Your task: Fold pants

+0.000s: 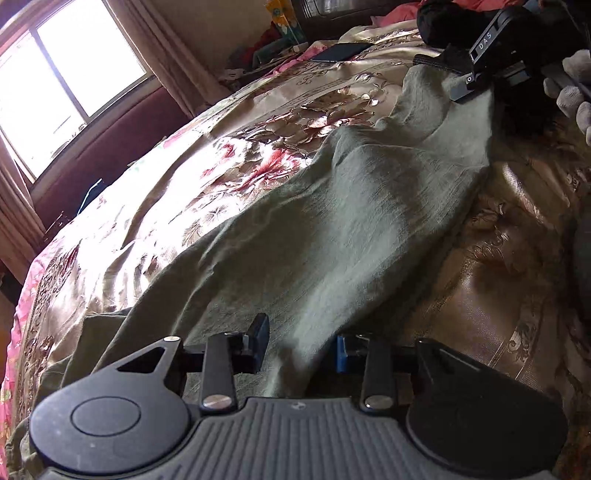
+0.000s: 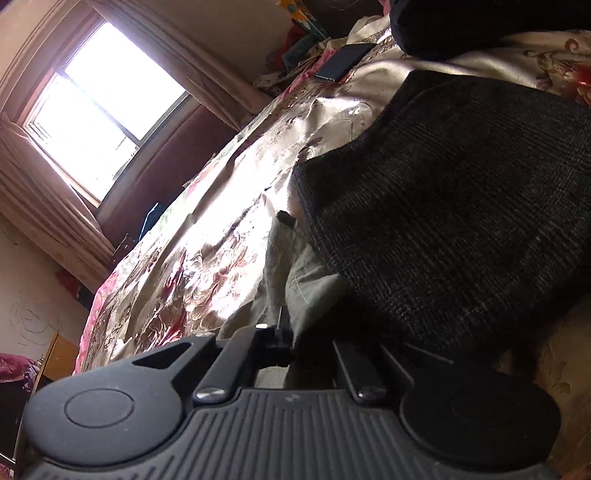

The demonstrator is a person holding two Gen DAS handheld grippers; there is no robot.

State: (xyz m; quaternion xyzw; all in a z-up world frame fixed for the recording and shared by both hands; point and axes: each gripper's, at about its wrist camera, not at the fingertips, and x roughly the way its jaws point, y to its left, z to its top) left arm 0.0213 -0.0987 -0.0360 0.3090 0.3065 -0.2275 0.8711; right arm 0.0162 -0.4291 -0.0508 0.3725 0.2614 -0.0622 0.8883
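Olive green pants (image 1: pixel 332 229) lie stretched along a floral satin bedspread (image 1: pixel 207 177). In the left wrist view my left gripper (image 1: pixel 301 347) sits low at the near end. Its fingers stand apart, with a ridge of the pants' fabric running between them. At the far end my right gripper (image 1: pixel 460 94), held by a white-gloved hand (image 1: pixel 569 96), rests on the pants' edge. In the right wrist view the right gripper (image 2: pixel 286 328) is shut, with a fold of the green pants (image 2: pixel 306 291) at its tips. A dark grey knit garment (image 2: pixel 461 203) hides its right finger.
The knit garment lies over the pants' far end. A dark flat phone (image 1: pixel 341 51) rests on the bedspread near the head of the bed, beside piled clothes and boxes (image 1: pixel 280 22). A curtained window (image 1: pixel 74 74) and a dark red wall panel (image 1: pixel 122 136) run along the bed's left side.
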